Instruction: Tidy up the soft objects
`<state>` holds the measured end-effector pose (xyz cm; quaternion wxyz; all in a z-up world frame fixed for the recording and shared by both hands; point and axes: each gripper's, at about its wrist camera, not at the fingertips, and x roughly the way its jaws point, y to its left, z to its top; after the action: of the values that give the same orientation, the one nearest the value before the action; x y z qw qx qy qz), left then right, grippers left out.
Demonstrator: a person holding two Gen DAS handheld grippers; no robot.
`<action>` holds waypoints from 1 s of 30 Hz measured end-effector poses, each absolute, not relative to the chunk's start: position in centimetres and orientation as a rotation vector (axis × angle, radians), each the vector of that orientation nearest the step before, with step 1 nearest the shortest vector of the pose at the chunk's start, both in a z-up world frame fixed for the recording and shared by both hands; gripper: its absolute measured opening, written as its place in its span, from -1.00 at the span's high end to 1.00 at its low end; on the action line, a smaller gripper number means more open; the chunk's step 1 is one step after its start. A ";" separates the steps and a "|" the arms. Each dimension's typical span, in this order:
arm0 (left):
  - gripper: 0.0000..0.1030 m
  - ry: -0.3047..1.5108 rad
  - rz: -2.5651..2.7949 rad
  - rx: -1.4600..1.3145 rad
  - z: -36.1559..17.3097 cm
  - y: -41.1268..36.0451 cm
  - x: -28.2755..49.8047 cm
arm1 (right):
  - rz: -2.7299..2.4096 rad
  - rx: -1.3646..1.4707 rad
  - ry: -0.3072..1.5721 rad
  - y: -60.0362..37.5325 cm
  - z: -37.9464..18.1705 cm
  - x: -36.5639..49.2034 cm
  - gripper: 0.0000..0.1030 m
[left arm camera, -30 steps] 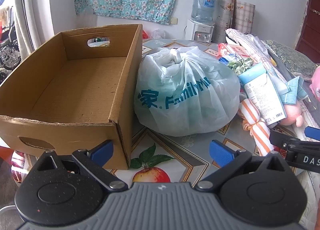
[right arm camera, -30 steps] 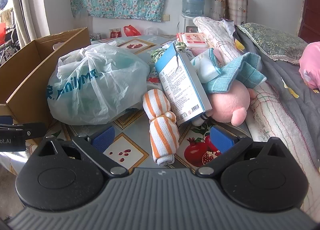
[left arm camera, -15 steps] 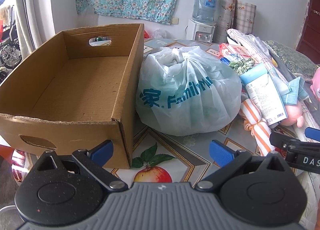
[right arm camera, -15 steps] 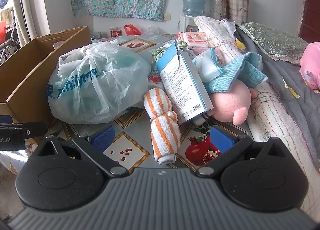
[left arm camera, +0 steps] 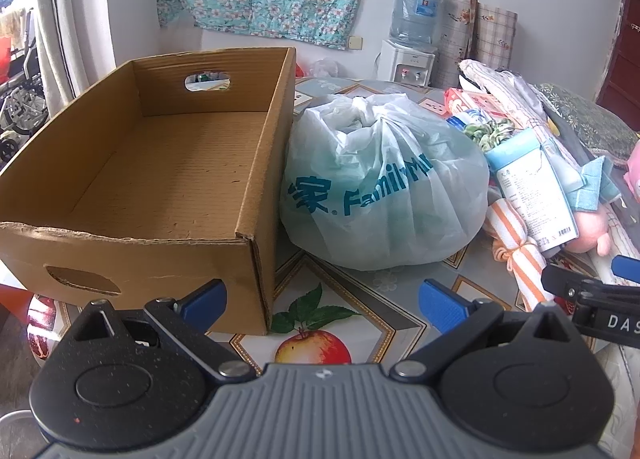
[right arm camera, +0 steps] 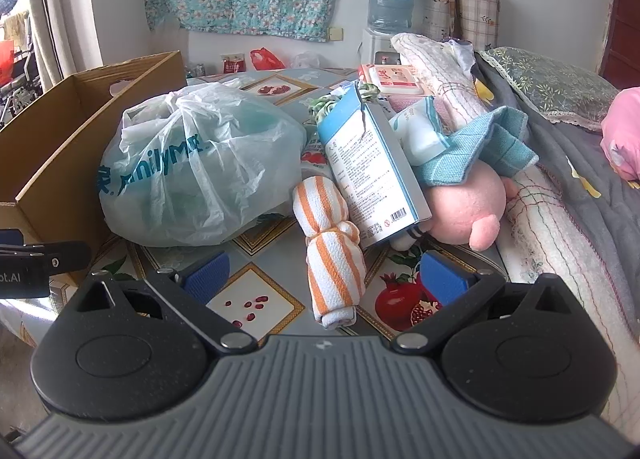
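Note:
An empty cardboard box [left arm camera: 168, 175] stands on the table at the left, its side also in the right wrist view [right arm camera: 60, 147]. Beside it lies a tied, stuffed plastic bag [left arm camera: 380, 187] [right arm camera: 196, 171]. An orange-striped rolled towel [right arm camera: 330, 247] [left arm camera: 520, 255] lies right of the bag, directly ahead of my right gripper [right arm camera: 324, 275], which is open and holds nothing. A pink plush toy [right arm camera: 464, 207] in a teal cloth lies under a blue-white carton [right arm camera: 372, 167]. My left gripper [left arm camera: 322, 301] is open over the tablecloth, in front of the box corner and the bag.
The table [right arm camera: 256, 303] has a fruit-print cloth. A quilted blanket roll [right arm camera: 440, 71] and a grey bed cover [right arm camera: 568, 147] lie along the right. A water dispenser [left arm camera: 412, 39] stands by the far wall. Each gripper shows at the edge of the other's view.
Both grippers have drifted slightly; the views shifted a little, with the box and bag a bit lower in frame. Nothing was taken hold of or moved.

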<state>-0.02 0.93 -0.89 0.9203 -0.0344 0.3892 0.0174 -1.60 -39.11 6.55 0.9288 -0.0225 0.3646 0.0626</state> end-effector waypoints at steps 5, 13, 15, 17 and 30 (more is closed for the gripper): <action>-0.99 0.800 0.040 -0.075 -0.9 1.1 -0.2 | 0.129 -0.048 0.747 -39.0 6.6 -1.6 -0.98; -0.99 0.779 0.029 -0.068 -0.9 1.1 -0.7 | 0.116 -0.038 0.730 -39.5 6.9 -2.2 -0.98; -0.99 0.737 -0.004 -0.060 -0.6 0.5 -1.4 | 0.111 -0.011 0.707 -40.5 7.2 -2.8 -0.98; -0.99 0.692 -0.055 -0.056 -0.2 -0.2 -2.0 | 0.092 0.005 0.666 -41.8 7.4 -3.6 -0.98; -0.99 0.543 -0.427 -0.045 1.3 -7.7 1.1 | -0.011 0.135 0.469 -51.6 6.5 -4.3 -0.98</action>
<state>1.14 -7.72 1.29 0.9408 -0.0222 0.2659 -0.2092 -4.28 -51.63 6.47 0.9703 0.0666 0.2323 -0.0056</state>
